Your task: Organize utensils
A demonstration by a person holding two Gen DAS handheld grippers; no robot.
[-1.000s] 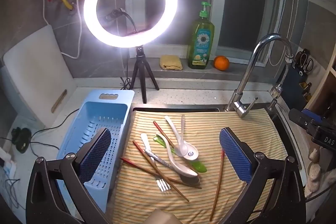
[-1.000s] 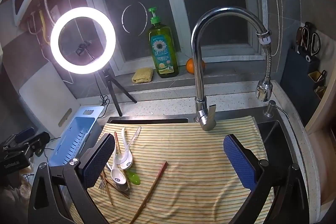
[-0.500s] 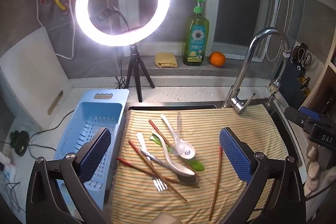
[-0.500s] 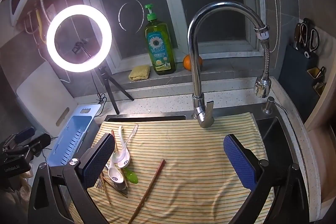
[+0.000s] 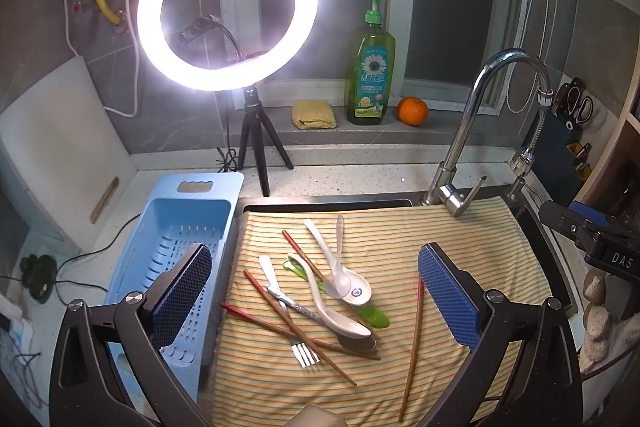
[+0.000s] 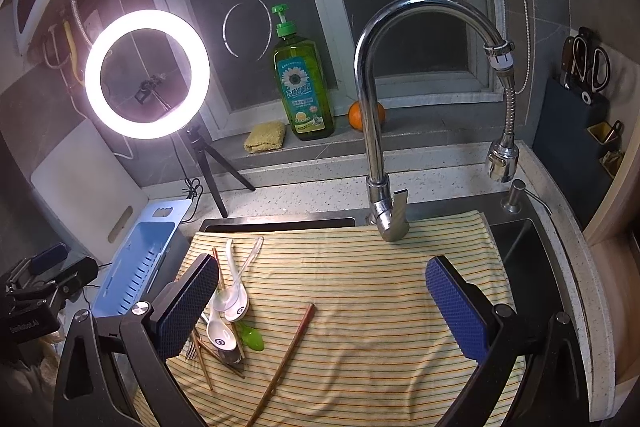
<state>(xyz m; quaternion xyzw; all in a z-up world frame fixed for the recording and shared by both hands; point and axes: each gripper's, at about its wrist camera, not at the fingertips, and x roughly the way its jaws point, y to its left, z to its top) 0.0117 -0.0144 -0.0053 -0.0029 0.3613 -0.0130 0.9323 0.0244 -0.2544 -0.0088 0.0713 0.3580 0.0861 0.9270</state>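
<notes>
Several utensils lie in a loose pile on a striped cloth: white ceramic spoons, a clear plastic spoon, a green spoon, a metal fork and red-tipped wooden chopsticks. One chopstick lies apart to the right; it also shows in the right wrist view. My left gripper is open and empty above the pile. My right gripper is open and empty above the cloth, the pile by its left finger.
A light blue slotted drainer basket stands left of the cloth. A chrome faucet rises behind the cloth. A ring light on a tripod, a soap bottle, a sponge and an orange sit at the back.
Both views shifted slightly; the scene sits a little further left and the right gripper has drawn back a bit. No utensil has moved. Both grippers stay open.
</notes>
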